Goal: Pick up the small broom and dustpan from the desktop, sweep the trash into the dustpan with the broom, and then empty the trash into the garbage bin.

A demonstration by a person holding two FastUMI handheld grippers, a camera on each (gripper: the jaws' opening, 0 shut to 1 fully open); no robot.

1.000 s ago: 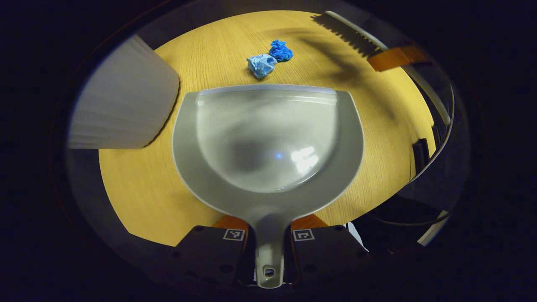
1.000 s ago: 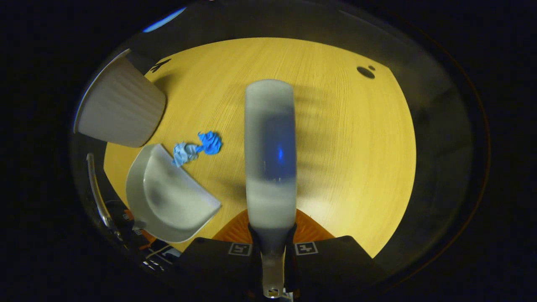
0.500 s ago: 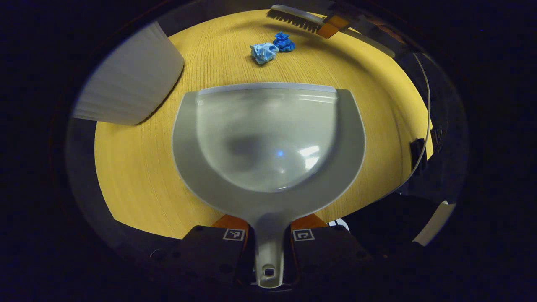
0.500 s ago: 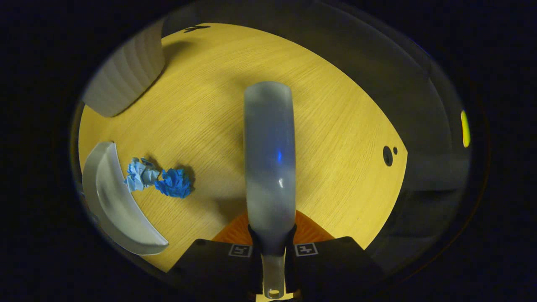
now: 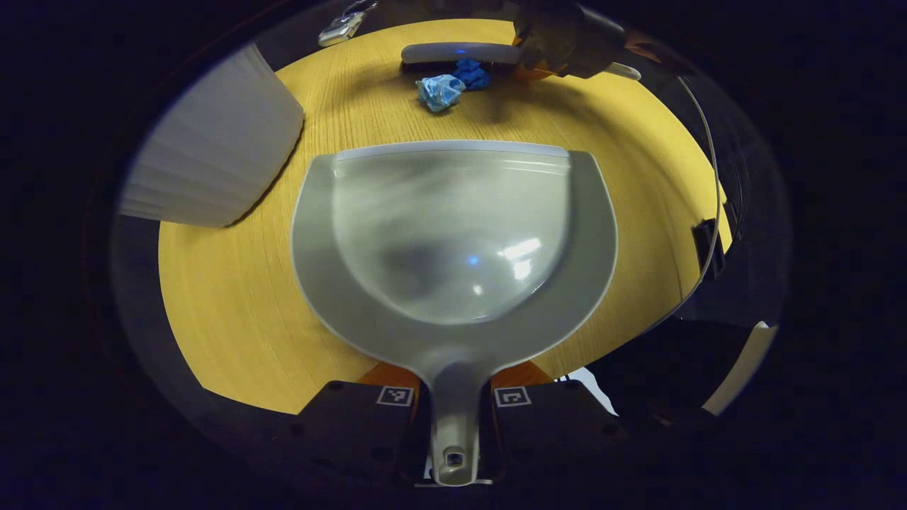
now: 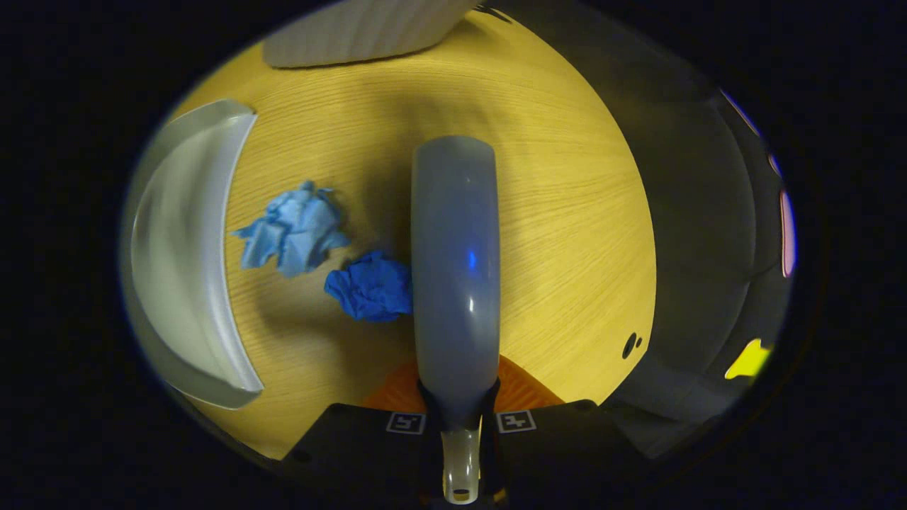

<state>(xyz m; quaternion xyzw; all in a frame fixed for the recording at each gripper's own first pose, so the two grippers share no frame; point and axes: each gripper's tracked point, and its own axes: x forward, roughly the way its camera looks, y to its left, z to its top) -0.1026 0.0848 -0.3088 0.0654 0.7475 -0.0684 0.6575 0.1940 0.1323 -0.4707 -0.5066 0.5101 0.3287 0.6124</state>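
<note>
So that the paper wads (image 6: 333,255) lay between, the broom (image 6: 455,262) was pinched by the right tool (image 6: 458,425), the dustpan (image 5: 453,241) handle by the left tool (image 5: 453,400).

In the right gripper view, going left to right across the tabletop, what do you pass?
Dustpan → light blue paper wad → dark blue paper wad → broom, held in the right gripper.
</note>
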